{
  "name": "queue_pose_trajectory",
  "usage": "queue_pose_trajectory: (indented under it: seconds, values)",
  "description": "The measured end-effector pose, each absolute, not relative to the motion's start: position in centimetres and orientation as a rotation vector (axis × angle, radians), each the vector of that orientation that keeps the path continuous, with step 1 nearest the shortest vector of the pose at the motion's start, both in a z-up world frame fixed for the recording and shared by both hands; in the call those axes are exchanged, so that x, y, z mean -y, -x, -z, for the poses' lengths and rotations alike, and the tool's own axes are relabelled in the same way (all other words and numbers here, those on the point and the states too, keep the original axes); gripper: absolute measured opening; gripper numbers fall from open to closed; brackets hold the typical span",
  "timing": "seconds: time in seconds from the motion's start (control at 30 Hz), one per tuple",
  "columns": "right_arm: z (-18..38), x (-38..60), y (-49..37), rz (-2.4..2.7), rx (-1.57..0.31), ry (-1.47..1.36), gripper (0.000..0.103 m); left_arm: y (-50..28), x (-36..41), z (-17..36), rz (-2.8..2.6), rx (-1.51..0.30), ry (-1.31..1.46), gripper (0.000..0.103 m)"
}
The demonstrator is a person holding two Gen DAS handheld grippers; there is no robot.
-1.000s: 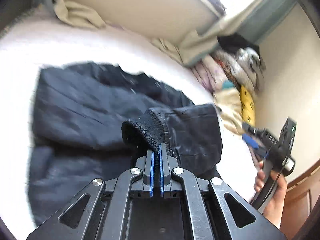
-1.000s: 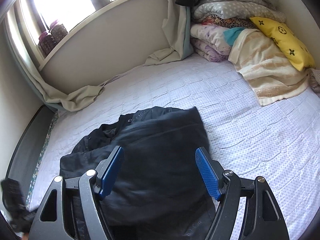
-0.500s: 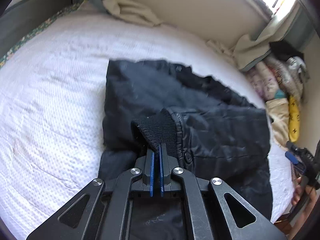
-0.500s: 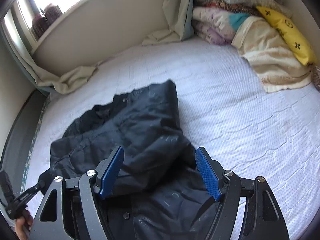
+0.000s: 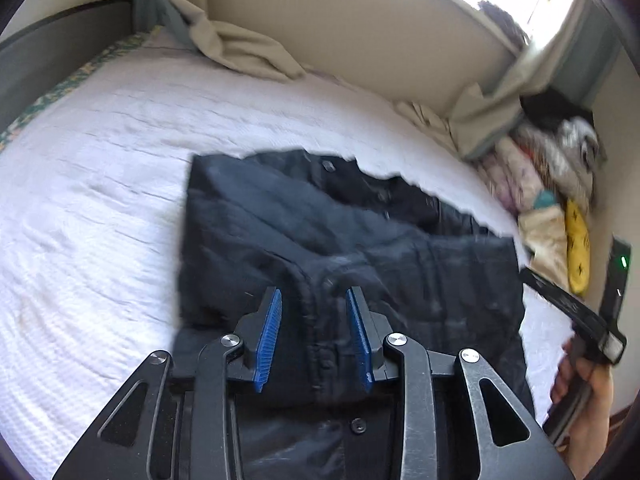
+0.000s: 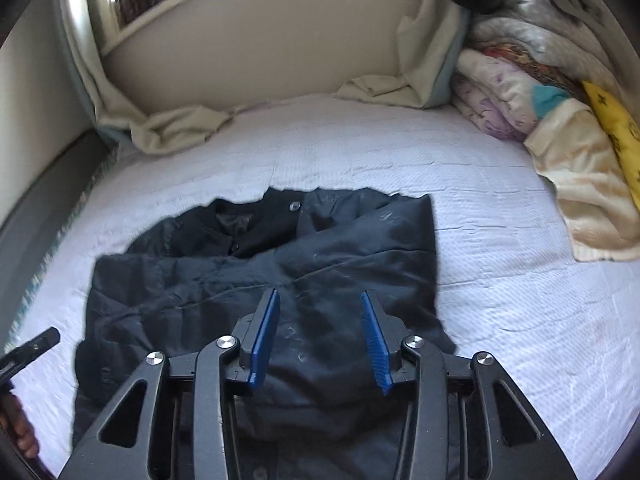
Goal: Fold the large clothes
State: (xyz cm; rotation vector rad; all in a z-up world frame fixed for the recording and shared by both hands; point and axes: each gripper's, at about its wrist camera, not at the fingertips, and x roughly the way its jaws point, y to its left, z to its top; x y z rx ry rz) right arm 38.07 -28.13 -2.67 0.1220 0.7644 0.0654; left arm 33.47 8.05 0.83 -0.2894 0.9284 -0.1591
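A large black jacket [image 5: 360,232] lies partly folded on the white bed [image 5: 100,200], its collar and buttons toward the wall. My left gripper [image 5: 314,294] hovers low over the jacket's near part. Its jaws are opening, and a fold of sleeve fabric lies loose between the blue pads [image 5: 269,336], which do not press on it. In the right wrist view the jacket [image 6: 340,248] fills the middle. My right gripper [image 6: 320,294] is above its near right part. Its jaws are closing, with black fabric bulging between the pads but not pinched.
Folded blankets [image 6: 504,96] and a yellow pillow [image 6: 612,128] are stacked at the far right corner. Beige curtain cloth [image 6: 172,132] spills onto the bed along the wall. A hand [image 5: 588,400] holds the other gripper at the right edge of the bed.
The left gripper has let go of the ribbed sleeve cuff, and the sleeve now lies flat on the jacket. The right gripper's jaws have narrowed, and it has moved further over the jacket.
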Motion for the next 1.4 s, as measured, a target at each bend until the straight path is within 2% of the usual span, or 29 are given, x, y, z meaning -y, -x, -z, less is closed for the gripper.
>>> queue_pose_trajectory:
  seconds: [0.2, 0.37, 0.77, 1.0, 1.1, 1.17, 1.2, 1.4]
  values:
    - [8.2, 28.6, -41.5, 0.053, -0.92, -0.059, 0.035, -35.0, -4.7, 2.6, 0.147, -1.024, 0.113, 0.037]
    - [10.8, 31.7, -42.4, 0.125, -0.991, -0.132, 0.022, -35.8, -4.1, 5.4, 0.145, -1.067, 0.064, 0.039]
    - [13.6, 29.1, -42.6, 0.174, -0.933, 0.032, 0.022, -35.8, -3.2, 7.8, 0.106, -1.053, -0.014, 0.04]
    - [13.2, 30.0, -42.4, 0.148, -0.945, -0.035, 0.023, -35.8, -2.9, 7.9, 0.105, -1.045, -0.032, 0.04]
    - [11.5, 30.9, -42.2, 0.115, -0.965, -0.1, 0.029, -35.8, -2.8, 7.9, 0.106, -1.043, -0.04, 0.04]
    - [9.5, 31.1, -41.4, 0.125, -0.937, -0.142, 0.049, -35.8, -2.8, 7.9, 0.105, -1.044, -0.04, 0.04]
    - [8.6, 31.0, -40.9, 0.135, -0.906, -0.153, 0.053, -35.9, -2.7, 7.9, 0.105, -1.044, -0.04, 0.04]
    - [4.1, 26.6, -37.5, 0.009, -0.738, -0.11, 0.054, -36.0, -2.7, 7.9, 0.1, -1.047, -0.036, 0.04]
